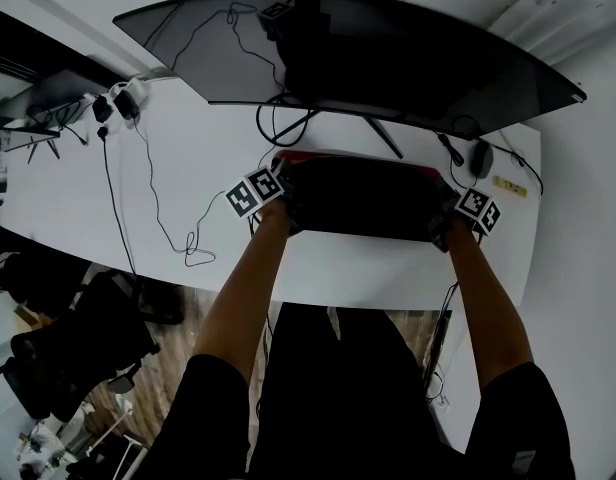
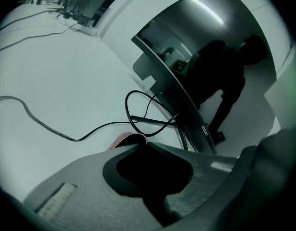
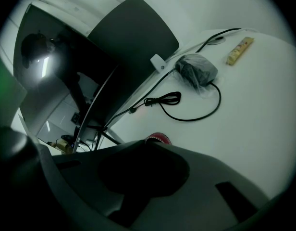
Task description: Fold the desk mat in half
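Two grippers, one mat, mid-fold.

Head view: the dark, red-backed desk mat (image 1: 363, 200) lies on the white desk (image 1: 188, 168), near-centre, just in front of the curved black monitor (image 1: 388, 48). The left gripper (image 1: 280, 204) is at the mat's left end and the right gripper (image 1: 446, 226) at its right end. A red strip shows along the mat's far edge. A grey mouse (image 1: 481, 156) and a small yellow strip (image 1: 510, 186) sit far right, clear of the mat. A loose black cable (image 1: 163, 218) trails off to the left.

Left gripper view: the left gripper (image 2: 142, 145) has its jaws closed tight on a mat corner. A reddish stitched corner (image 2: 125, 138) pokes out past the tips. More black cable loops just beyond it, near the monitor stand.

Right gripper view: the right gripper (image 3: 150, 146) is likewise clamped on the mat, with a red corner (image 3: 158, 138) peeking past the tips. The mouse (image 3: 196, 69) and yellow strip (image 3: 240, 50) lie farther off, well apart from the mat.

Step, as I judge it: the fold itself, with one edge pinched at both corners and held over the rest of the mat. The next move calls for bringing both corners level onto the opposite edge, keeping them square, steering clear of the cables by the stand, then letting go of both together.
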